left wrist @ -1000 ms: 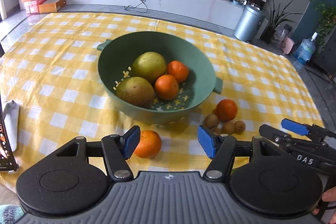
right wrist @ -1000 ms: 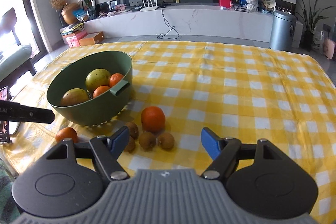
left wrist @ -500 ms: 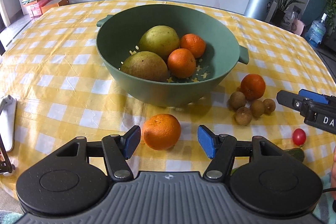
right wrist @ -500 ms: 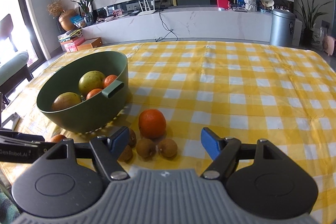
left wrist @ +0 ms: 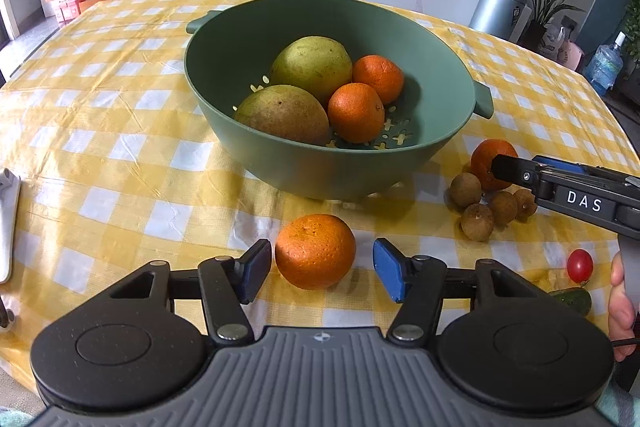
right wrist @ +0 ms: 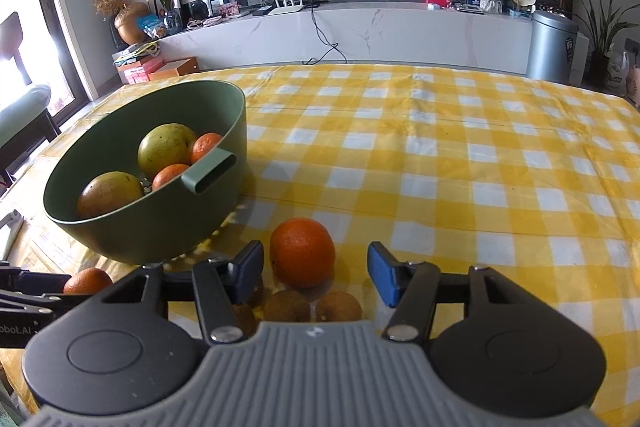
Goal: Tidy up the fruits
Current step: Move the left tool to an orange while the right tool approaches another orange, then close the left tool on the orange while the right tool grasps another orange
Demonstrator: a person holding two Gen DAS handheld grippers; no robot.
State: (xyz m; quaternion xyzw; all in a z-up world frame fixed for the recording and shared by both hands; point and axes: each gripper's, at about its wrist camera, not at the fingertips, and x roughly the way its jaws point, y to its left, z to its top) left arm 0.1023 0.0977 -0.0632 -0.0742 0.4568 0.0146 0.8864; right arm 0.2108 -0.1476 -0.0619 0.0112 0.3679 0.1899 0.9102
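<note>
A green colander bowl [left wrist: 420, 163] [right wrist: 160, 227] on the checked cloth holds two green-yellow pears and two oranges. In front of it lies a loose orange [left wrist: 315, 251]. My left gripper [left wrist: 322, 273] straddles that orange, jaws closing, with a gap still showing at each pad. A second orange [right wrist: 302, 257] [left wrist: 482, 155] lies right of the bowl beside several small brown fruits [right wrist: 286, 305] [left wrist: 478, 221]. My right gripper [right wrist: 316, 271] has this orange between its closing jaws, and the pads stand clear of it. Its black finger [left wrist: 520, 173] reaches in from the right in the left wrist view.
A red cherry tomato [left wrist: 580, 265] and a dark green cucumber end [left wrist: 572, 301] lie near the table's right front edge, by a person's hand [left wrist: 620, 295]. A white object [left wrist: 8, 223] lies at the left edge. Behind the table stand a marble counter and a metal bin [right wrist: 554, 45].
Both grippers came down and forward onto their oranges, which now lie between the fingers. Both pairs of jaws have narrowed, the right more than the left.
</note>
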